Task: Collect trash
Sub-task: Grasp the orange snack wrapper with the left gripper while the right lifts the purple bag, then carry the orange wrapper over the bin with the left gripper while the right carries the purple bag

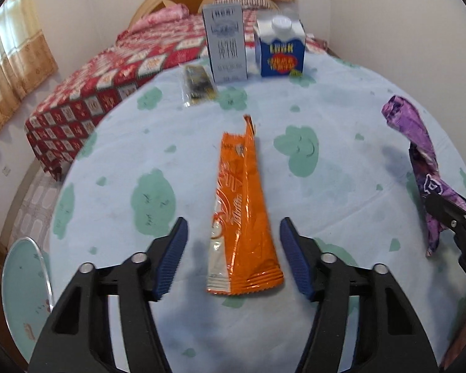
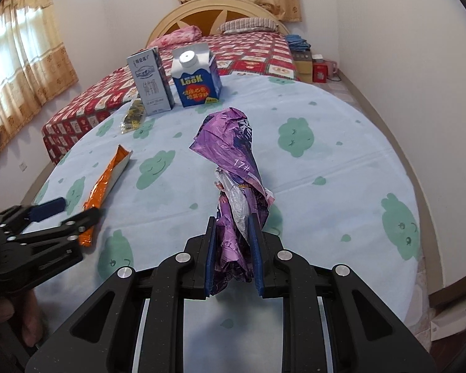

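While the right gripper (image 2: 233, 248) pinches the purple wrapper (image 2: 233, 168), left gripper (image 1: 233, 255) wide open, empty, around the orange wrapper (image 1: 242, 217) on the table (image 1: 341, 186).

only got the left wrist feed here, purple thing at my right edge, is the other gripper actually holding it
Observer: Yes. The right gripper is shut on the purple wrapper, pads pinching its lower end.
Operator: any print on it
Observer: White "17#" on the upper part.
Operator: blue carton at the back, what's the brand
Observer: The blue carton reads "LOOK" in yellow, sharp in the right wrist view.
Operator: anything behind it past the bed
Observer: Cardboard boxes stand by the wall right of the bed.
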The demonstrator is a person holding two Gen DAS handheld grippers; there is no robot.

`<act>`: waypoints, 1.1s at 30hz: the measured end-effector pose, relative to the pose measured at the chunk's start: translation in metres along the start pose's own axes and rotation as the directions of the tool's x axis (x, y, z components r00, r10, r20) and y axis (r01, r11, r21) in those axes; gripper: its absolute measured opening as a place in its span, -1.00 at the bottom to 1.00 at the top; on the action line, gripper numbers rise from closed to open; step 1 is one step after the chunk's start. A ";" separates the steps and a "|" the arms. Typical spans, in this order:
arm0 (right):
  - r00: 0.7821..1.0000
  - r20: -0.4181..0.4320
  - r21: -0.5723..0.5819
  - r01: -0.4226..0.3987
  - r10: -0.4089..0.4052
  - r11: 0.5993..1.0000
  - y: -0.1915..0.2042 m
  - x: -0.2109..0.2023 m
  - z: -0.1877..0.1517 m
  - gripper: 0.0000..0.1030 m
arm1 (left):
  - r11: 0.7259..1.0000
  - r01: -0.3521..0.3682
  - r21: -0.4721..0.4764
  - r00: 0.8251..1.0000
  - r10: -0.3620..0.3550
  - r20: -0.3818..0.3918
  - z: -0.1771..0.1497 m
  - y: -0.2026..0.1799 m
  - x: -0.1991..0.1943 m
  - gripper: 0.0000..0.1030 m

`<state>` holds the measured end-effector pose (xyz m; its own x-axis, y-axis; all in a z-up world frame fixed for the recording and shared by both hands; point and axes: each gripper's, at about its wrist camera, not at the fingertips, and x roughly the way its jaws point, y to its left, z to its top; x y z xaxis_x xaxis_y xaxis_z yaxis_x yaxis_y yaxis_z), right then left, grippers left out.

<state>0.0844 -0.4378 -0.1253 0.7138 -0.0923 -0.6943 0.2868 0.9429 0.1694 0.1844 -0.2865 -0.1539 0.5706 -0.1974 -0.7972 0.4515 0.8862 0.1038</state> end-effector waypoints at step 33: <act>0.993 0.032 -0.196 -0.102 0.110 0.975 0.128 -0.009 -0.006 -0.60 | 0.990 -0.126 -0.069 0.980 0.135 0.143 -0.072 0.124 -0.092 -0.55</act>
<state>0.1108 -0.3149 -0.1012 0.7611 0.0016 -0.6486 0.0821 0.9917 0.0988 0.1384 -0.1281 -0.1101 0.7185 -0.1335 -0.6826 0.3272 0.9309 0.1624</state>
